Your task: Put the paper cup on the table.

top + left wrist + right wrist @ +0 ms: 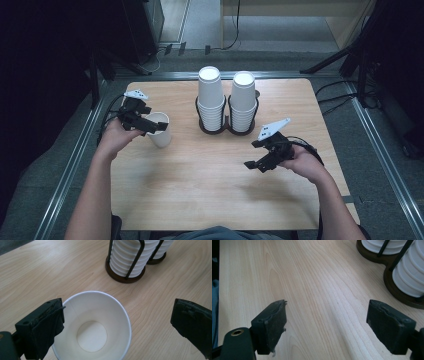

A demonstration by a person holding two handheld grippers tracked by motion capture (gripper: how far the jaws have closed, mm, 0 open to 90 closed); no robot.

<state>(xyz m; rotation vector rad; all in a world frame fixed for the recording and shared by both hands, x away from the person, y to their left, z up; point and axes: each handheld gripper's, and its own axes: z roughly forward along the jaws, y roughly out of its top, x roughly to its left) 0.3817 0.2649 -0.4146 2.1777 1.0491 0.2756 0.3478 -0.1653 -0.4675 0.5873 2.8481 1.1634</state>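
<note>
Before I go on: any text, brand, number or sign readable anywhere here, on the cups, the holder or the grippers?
None readable.
The single paper cup at the left gripper: plain white, no print.
The stacked cups in the black holder: blank.
The grey plate on the right gripper: dark dots only, no lettering.

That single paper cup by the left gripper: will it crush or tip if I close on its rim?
The paper cup looks thin-walled and empty, so probably very light and easily dented; squeeze gently. It stands upright on a base narrower than its mouth, so a sideways nudge from the open left gripper could likely tip or slide it on the smooth table.
</note>
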